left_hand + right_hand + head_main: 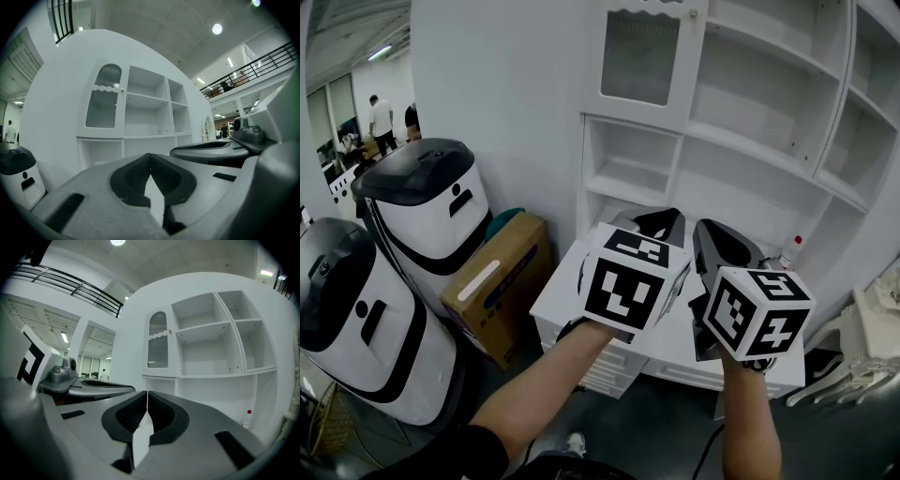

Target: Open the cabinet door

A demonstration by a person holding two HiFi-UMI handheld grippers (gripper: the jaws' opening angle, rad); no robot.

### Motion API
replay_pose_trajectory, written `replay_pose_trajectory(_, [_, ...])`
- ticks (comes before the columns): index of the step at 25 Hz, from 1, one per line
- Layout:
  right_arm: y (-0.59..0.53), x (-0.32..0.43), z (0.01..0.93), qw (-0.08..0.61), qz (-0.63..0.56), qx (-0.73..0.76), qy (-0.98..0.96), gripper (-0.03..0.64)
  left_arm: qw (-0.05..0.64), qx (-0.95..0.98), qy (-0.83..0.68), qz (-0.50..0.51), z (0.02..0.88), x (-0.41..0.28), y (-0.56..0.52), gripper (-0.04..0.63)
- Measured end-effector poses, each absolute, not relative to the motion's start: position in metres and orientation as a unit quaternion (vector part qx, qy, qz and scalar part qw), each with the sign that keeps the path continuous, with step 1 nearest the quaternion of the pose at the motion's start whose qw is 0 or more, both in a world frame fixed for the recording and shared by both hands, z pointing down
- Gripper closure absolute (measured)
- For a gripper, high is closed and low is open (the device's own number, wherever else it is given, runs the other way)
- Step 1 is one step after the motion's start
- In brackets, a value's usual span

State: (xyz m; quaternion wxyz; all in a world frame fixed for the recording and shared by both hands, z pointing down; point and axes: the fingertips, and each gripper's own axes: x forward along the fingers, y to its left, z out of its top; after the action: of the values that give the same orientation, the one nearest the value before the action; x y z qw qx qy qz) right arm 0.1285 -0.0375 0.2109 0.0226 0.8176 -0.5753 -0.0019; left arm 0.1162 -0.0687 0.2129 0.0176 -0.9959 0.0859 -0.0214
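Observation:
A white cabinet (750, 141) stands against the wall, with a closed glass-paned door (641, 58) at its upper left and open shelves beside it. The door (104, 102) has a small knob (123, 90) on its right edge, which also shows on the door (158, 341) in the right gripper view as a knob (170, 331). My left gripper (664, 223) and right gripper (719, 239) are held side by side in front of the cabinet's lower part, well short of the door. Both point level at the cabinet. The left gripper (150, 158) and right gripper (147, 395) are shut with nothing between their jaws.
Two white-and-black machines (431, 202) (356, 309) and a cardboard box (502, 281) stand left of the cabinet. A small red-capped bottle (788, 251) sits on the cabinet's counter at right. A white ornate chair (862, 356) is at the far right. People stand far back left.

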Motion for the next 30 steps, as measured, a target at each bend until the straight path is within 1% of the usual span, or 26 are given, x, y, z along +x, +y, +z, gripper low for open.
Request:
replay_pose_trajectory(15, [-0.117,0.155,0.205,0.029,-0.005,0.835,-0.549,0.596,0.011,-0.998,0.055,-0.015,0.209,0.144,-0.150,0.586])
replay_pose_trajectory(30, [-0.147,0.200,0.207,0.018,-0.009,0.824,-0.567,0.596,0.028,-0.997,0.072,-0.020,0.210,0.186,-0.174,0.584])
